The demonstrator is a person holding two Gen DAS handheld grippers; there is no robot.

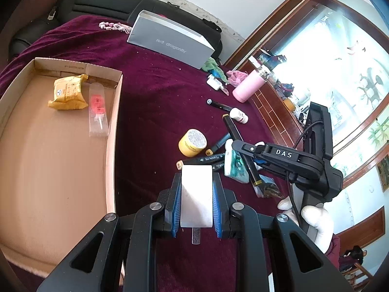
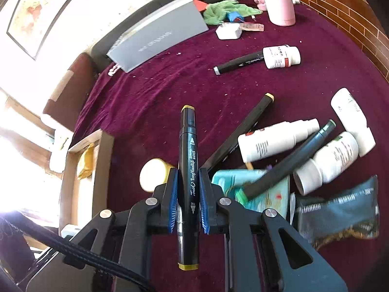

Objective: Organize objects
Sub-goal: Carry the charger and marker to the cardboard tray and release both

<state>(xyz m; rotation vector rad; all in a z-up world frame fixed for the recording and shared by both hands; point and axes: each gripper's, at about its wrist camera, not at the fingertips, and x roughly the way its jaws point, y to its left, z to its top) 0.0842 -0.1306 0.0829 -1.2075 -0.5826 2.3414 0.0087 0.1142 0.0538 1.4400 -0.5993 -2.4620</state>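
We see a surface draped in a dark maroon cloth (image 1: 155,102) — on it a shallow cardboard tray (image 1: 114,131), a grey box (image 1: 170,41), a pink tumbler (image 1: 248,86), a yellow jar (image 1: 192,143), black markers (image 2: 239,62) and white bottles (image 2: 282,57) — all scattered.

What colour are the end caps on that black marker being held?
Yellow, at both ends of the marker; clearest in the right wrist view.

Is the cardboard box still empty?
No, the cardboard box already holds a yellow packet and a clear sleeve with a red item.
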